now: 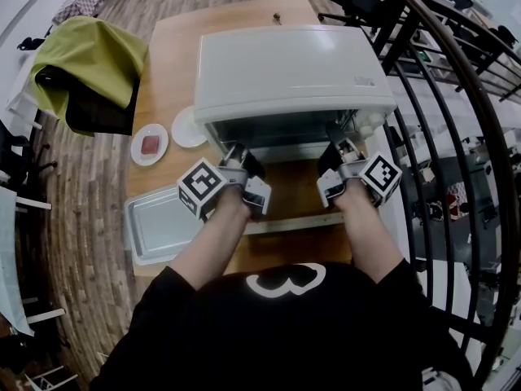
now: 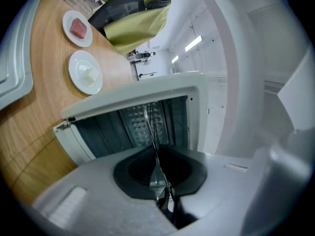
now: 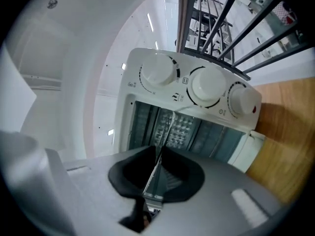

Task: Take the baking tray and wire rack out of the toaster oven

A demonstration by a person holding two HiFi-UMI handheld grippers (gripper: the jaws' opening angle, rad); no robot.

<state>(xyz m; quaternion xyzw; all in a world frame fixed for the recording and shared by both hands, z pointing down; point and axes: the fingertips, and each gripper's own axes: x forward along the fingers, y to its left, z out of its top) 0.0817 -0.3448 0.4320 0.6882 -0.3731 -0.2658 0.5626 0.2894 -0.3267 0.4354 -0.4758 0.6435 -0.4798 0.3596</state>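
- The left gripper (image 2: 156, 156) is clamped on the thin wires of the wire rack (image 2: 150, 124). It holds the rack edge-on at the left end of the toaster oven (image 1: 285, 68) mouth.
- The right gripper (image 3: 158, 154) is likewise closed on the rack's thin metal edge (image 3: 166, 127), at the right end of the oven mouth, under the three knobs (image 3: 209, 85).
- In the head view both the left gripper (image 1: 242, 155) and the right gripper (image 1: 338, 149) point level into the oven opening.
- The rack runs from the jaws back into the oven cavity.
- The oven door (image 1: 293, 222) hangs open in front of the oven, below the person's forearms.
- The baking tray (image 1: 155, 226) lies outside the oven on the wooden table (image 1: 175, 55), in front of the oven and off to its left.
- Two small plates sit just beside the oven's left wall: a nearer white plate (image 1: 189, 127) and a plate with a pinkish piece (image 1: 150, 144).
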